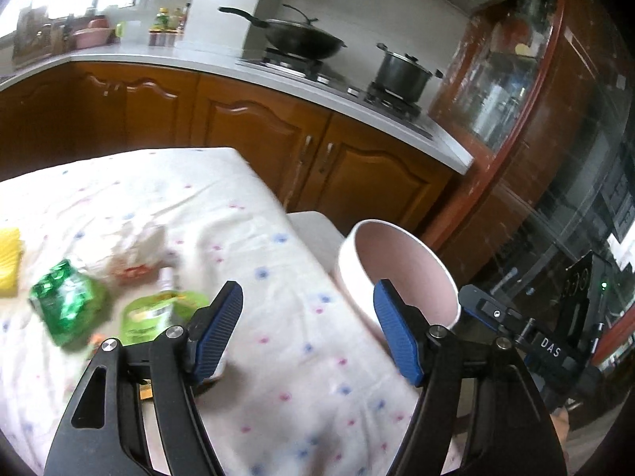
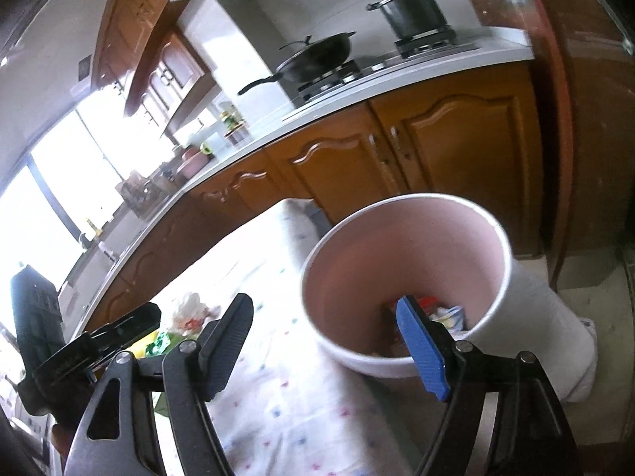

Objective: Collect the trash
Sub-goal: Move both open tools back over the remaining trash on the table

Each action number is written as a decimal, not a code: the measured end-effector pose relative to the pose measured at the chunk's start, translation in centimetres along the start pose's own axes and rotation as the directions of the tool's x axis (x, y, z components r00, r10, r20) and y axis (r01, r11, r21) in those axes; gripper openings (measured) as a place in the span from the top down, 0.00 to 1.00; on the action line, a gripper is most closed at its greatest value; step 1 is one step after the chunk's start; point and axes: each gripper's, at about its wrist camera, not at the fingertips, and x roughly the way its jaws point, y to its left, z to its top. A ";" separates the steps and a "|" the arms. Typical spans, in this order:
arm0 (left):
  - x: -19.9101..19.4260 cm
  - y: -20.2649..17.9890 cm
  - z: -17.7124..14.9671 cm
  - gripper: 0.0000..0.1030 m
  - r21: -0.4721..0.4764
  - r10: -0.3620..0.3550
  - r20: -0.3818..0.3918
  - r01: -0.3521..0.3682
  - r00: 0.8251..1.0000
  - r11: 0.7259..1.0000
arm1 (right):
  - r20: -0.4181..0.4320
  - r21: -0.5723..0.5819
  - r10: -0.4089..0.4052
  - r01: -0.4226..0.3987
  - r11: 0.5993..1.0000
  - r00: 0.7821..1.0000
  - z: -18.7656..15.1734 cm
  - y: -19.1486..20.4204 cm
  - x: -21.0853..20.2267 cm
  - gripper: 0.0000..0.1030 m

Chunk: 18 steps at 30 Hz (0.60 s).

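Observation:
A white bin with a pink inside (image 1: 401,265) stands beside the table's right edge; in the right wrist view (image 2: 401,273) some wrappers (image 2: 444,313) lie at its bottom. On the dotted tablecloth (image 1: 278,317) lie a green foil wrapper (image 1: 65,301), a light green pouch (image 1: 154,313), a crumpled white wrapper (image 1: 139,250) and a yellow item (image 1: 10,261). My left gripper (image 1: 307,313) is open and empty above the cloth, right of the trash. My right gripper (image 2: 325,333) is open and empty, one finger over the bin's mouth.
Wooden kitchen cabinets (image 1: 258,127) with a grey counter run behind the table. A wok (image 1: 301,37) and a pot (image 1: 401,71) sit on the stove. A dark wooden glass-fronted cabinet (image 1: 516,91) stands at the right.

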 end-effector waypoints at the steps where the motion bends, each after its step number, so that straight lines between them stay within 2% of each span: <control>1: -0.5 0.6 -0.1 0.31 -0.003 0.008 0.007 -0.008 1.000 1.000 | -0.006 -0.007 0.004 -0.004 1.000 1.000 -0.2 0.4 0.2 0.25; 18: -6.8 8.9 -2.9 0.31 -0.086 0.143 0.055 -0.138 0.988 0.987 | -0.059 -0.088 0.069 -0.074 0.993 0.996 -2.4 7.0 1.9 0.25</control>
